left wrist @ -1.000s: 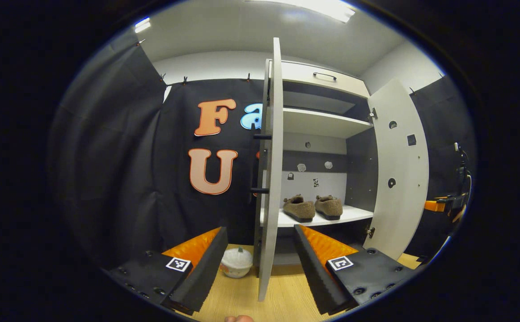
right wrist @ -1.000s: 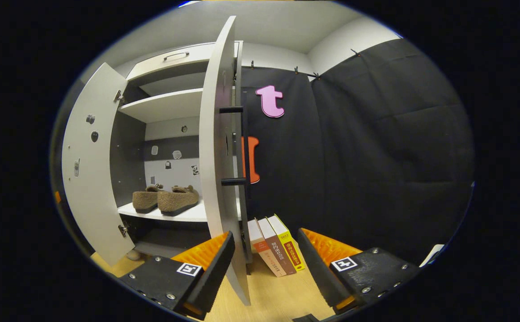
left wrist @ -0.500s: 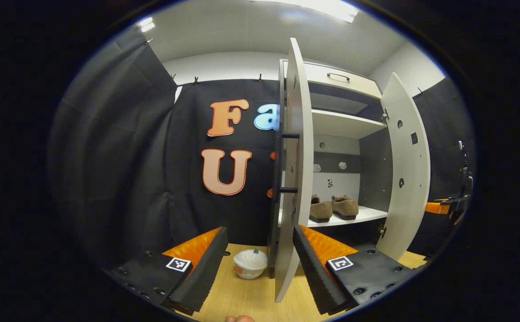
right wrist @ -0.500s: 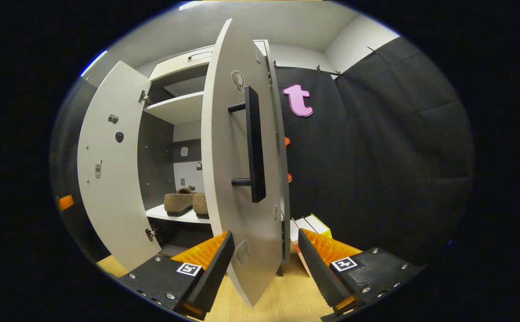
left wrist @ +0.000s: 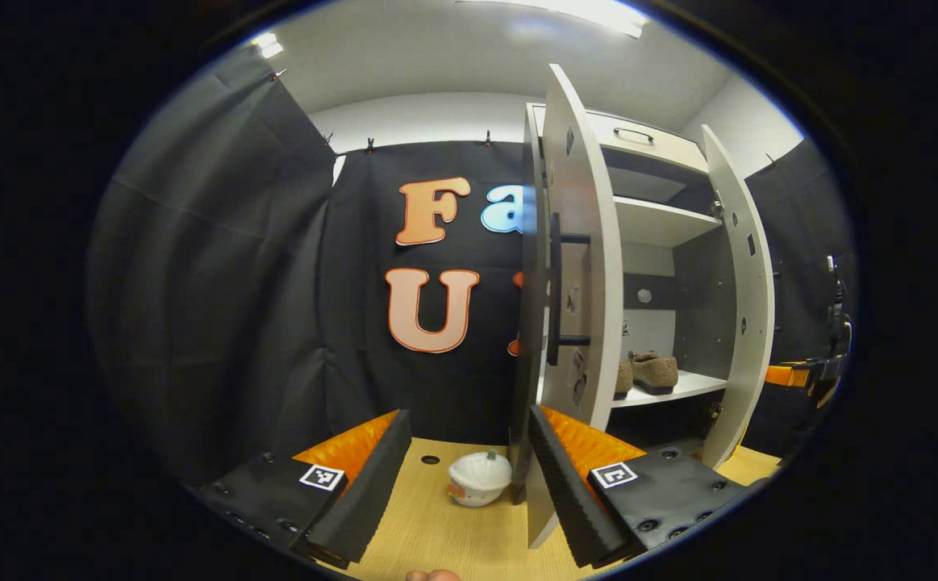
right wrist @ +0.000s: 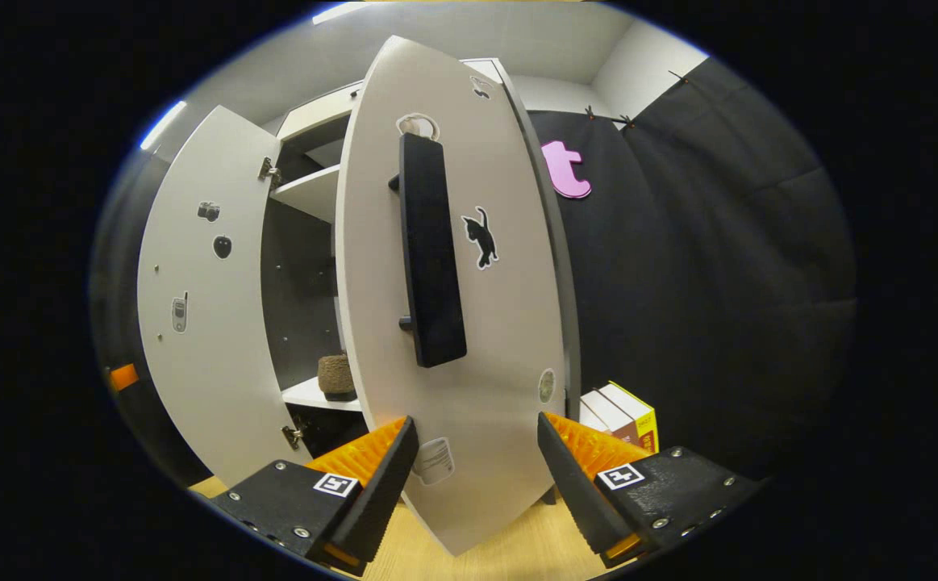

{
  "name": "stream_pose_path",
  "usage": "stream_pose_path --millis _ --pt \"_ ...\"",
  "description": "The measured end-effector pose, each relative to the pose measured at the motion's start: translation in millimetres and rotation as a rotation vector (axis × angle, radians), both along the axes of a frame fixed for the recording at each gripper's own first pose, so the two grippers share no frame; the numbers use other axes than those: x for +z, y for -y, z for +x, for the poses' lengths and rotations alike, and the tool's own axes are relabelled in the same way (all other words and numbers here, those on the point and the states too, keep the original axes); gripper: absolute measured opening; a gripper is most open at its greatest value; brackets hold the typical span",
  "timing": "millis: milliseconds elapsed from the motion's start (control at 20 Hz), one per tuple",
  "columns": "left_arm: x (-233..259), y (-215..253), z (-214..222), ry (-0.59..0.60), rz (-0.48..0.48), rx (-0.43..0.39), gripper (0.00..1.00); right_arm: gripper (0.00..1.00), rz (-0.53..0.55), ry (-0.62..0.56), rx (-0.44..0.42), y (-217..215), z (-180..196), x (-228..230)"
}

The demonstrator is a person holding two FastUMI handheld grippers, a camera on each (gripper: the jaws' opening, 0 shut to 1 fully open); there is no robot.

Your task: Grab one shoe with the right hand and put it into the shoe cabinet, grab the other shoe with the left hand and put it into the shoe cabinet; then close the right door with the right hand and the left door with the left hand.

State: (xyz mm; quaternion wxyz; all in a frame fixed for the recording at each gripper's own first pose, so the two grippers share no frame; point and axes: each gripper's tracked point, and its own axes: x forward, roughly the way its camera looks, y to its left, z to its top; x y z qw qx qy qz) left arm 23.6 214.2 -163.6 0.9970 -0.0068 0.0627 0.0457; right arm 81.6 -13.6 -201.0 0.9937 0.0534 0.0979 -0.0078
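Both doors have swung further toward shut since a moment ago, so less of the inside shows now.

Right up close in the right gripper view, the right hand-held gripper (right wrist: 475, 476) is spread wide, and the low edge of the right door (right wrist: 485, 339) sits between its two fingers. I cannot tell if a finger touches the door. One long black handle (right wrist: 430, 250) runs down this door, beside a black cat sticker (right wrist: 481, 236). Behind it stands the left door (right wrist: 202, 323), open wider. Through the gap just the end of one brown shoe (right wrist: 337, 376) peeks out on the white shelf (right wrist: 311, 394); the rest is hidden by the door. To the right, a few books (right wrist: 620, 410) stand on the wooden floor, partly cut off by a finger, so I cannot count them for sure.

In the left gripper view, the left hand-held gripper (left wrist: 469, 484) is also spread wide and holds nothing. One small white lidded pot (left wrist: 480, 478) sits on the floor (left wrist: 452, 541) between its fingers. Just past it is the left door (left wrist: 583, 266), seen nearly edge on, with its black handle (left wrist: 554, 289). Farther back, two brown shoes (left wrist: 646, 371) rest on the low shelf of the shoe cabinet (left wrist: 662, 242); the near one is mostly hidden. Far off at the right edge, the other hand-held gripper (left wrist: 807, 374) is too small to make out well.
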Motion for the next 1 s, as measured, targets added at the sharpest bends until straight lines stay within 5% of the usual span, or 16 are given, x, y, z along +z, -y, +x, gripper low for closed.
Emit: stream_pose_path --millis 50,350,1000 --pt "-0.2 -1.2 2.7 0.004 -0.002 0.009 0.95 0.93 0.002 -0.002 0.011 -6.5 5.2 -3.2" --pt "-11.5 -7.6 22.3 -0.012 0.003 0.02 0.94 0.93 0.002 0.01 0.034 -5.9 2.6 -0.2" --pt "-27.2 46.8 47.5 -0.032 -0.037 -0.119 0.96 0.93 -0.045 0.105 0.029 13.5 -28.9 44.0"
